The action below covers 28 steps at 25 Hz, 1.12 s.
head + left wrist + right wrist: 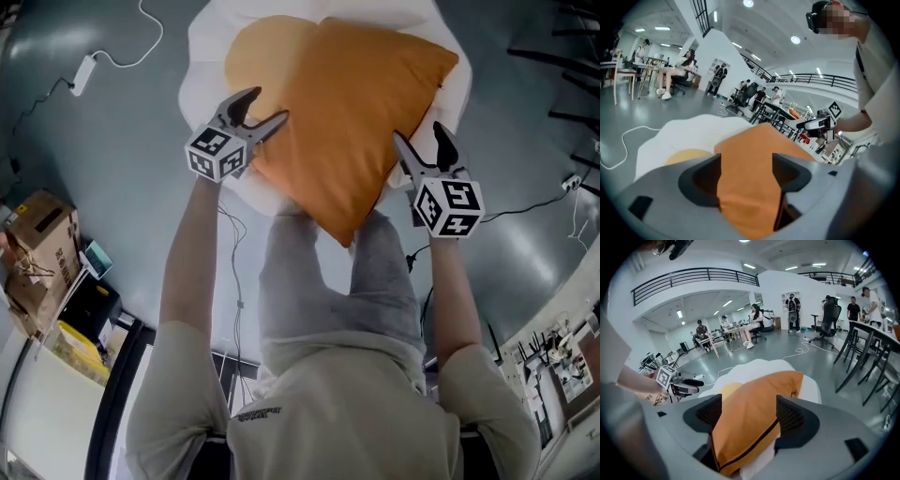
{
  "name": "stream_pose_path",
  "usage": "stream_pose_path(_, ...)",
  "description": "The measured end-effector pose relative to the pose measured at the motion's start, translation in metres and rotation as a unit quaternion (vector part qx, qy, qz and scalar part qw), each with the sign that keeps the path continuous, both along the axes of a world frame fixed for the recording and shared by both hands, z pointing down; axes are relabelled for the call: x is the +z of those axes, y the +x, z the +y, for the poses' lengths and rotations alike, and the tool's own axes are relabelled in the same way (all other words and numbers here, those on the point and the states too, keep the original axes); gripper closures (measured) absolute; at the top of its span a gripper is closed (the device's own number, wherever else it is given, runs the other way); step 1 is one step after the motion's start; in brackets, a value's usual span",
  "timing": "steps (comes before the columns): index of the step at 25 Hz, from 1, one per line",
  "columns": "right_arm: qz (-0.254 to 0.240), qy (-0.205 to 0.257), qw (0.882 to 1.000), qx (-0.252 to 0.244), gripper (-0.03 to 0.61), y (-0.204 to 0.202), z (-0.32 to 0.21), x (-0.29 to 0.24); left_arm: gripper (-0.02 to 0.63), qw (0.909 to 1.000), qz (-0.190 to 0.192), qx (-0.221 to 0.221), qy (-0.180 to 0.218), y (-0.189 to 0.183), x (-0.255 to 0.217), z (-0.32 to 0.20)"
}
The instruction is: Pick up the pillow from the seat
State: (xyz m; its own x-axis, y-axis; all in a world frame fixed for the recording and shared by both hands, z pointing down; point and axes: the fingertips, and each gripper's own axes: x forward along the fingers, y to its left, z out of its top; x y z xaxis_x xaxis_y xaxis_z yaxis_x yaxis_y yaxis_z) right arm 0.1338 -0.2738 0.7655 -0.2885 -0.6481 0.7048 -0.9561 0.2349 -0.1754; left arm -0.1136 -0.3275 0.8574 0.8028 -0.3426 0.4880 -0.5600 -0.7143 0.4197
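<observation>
While on white seat (202,56), orange pillow (347,122) between released jaws of left gripper (266,105) and right gripper (418,133).

A polished grey floor (112,169) stretches across an open-plan hall, where a white cable (141,42) loops to a white adapter (82,73). An open cardboard box (42,234) stands at the left edge of the head view. Across the room a seated person (752,326) sits in a chair near a row of desks (715,341), well apart from a black office chair (827,317). A standing person (853,310) faces black high tables (869,341) at the right. Overhead, a black balcony railing (693,275) lines the upper level beneath strip ceiling lights (750,266).
</observation>
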Motion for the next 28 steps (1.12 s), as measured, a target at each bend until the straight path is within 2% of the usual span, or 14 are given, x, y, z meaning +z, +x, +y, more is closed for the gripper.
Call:
stream_pose_path(4, -0.02, 0.003, 0.999, 0.028, 0.173, 0.009, -0.002, 0.043, 0.276, 0.9983, -0.009, 0.006, -0.057, 0.003, 0.075, 0.008)
stream_pose_path(8, -0.015, -0.009, 0.999, 0.045, 0.141, 0.014, 0.008, 0.081, 0.23, 0.9944, -0.006, 0.009, -0.105, 0.011, 0.127, 0.018)
stream_pose_path(11, -0.023, -0.008, 0.997, 0.077, 0.103, 0.021, 0.012, 0.098, 0.173, 0.9891, 0.017, 0.0, -0.146, 0.017, 0.15, 0.022)
stream_pose_path(14, -0.045, -0.01, 0.995, 0.088, 0.101, 0.022, 0.014, 0.119, 0.172, 0.9825, 0.04, 0.003, -0.182, 0.029, 0.165, 0.028)
stream_pose_path(18, -0.058, -0.015, 0.995, 0.078, 0.103, 0.021, 0.012, 0.132, 0.173, 0.9731, 0.066, 0.01, -0.22, 0.045, 0.18, 0.033)
stream_pose_path(19, -0.059, -0.017, 0.995, 0.072, 0.11, 0.02, 0.012, 0.133, 0.173, 0.9722, 0.065, 0.015, -0.224, 0.048, 0.181, 0.033)
stream_pose_path(21, -0.057, -0.022, 0.996, 0.058, 0.174, 0.016, 0.012, 0.132, 0.19, 0.9719, 0.058, 0.029, -0.226, 0.053, 0.18, 0.035)
stream_pose_path(25, -0.035, -0.025, 0.998, 0.038, 0.305, 0.012, 0.012, 0.131, 0.332, 0.9738, 0.037, 0.055, -0.218, 0.063, 0.174, 0.041)
stream_pose_path(28, -0.051, -0.01, 0.998, 0.039, 0.404, 0.007, 0.008, 0.122, 0.449, 0.9764, 0.02, 0.064, -0.205, 0.069, 0.168, 0.043)
